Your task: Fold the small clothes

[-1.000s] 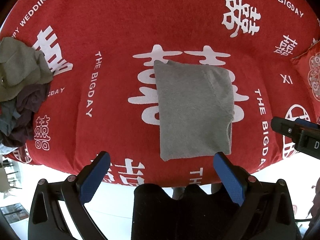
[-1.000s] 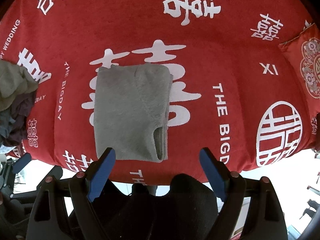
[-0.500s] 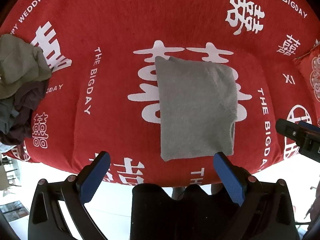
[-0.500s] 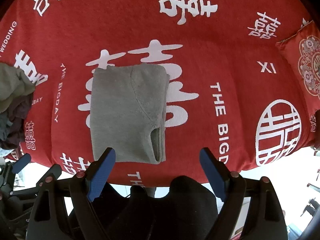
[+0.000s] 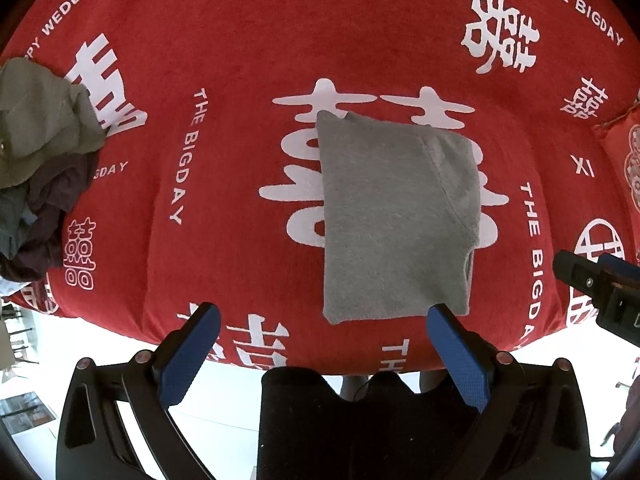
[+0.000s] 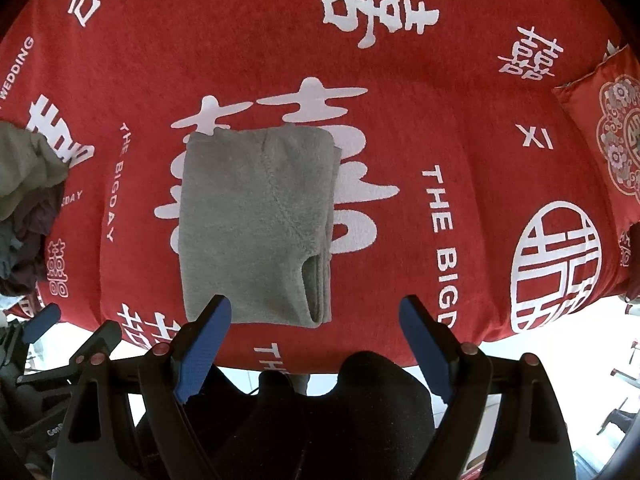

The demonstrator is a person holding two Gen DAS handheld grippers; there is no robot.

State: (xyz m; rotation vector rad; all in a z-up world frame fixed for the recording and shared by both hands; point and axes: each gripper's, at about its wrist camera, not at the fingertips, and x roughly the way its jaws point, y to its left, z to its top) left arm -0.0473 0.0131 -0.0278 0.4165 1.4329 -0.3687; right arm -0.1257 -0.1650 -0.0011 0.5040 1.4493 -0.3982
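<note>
A grey knit garment [image 5: 396, 220] lies folded flat into a rectangle on the red cloth-covered table [image 5: 240, 60]; it also shows in the right wrist view [image 6: 256, 228]. My left gripper [image 5: 324, 320] is open and empty, held above the table's near edge just short of the garment's near hem. My right gripper [image 6: 316, 312] is open and empty, also at the near edge, its left finger over the garment's near left corner. The right gripper's body shows at the right edge of the left wrist view [image 5: 600, 284].
A pile of unfolded clothes [image 5: 36, 160], olive on top and dark below, sits at the table's left edge; it also shows in the right wrist view [image 6: 28, 196]. A red patterned cushion [image 6: 608, 132] lies at the right. The table's near edge drops to a white floor.
Both grippers have drifted slightly back toward the near edge; the garment sits a little lower in both views. The garment itself has not moved. Both grippers stay open.
</note>
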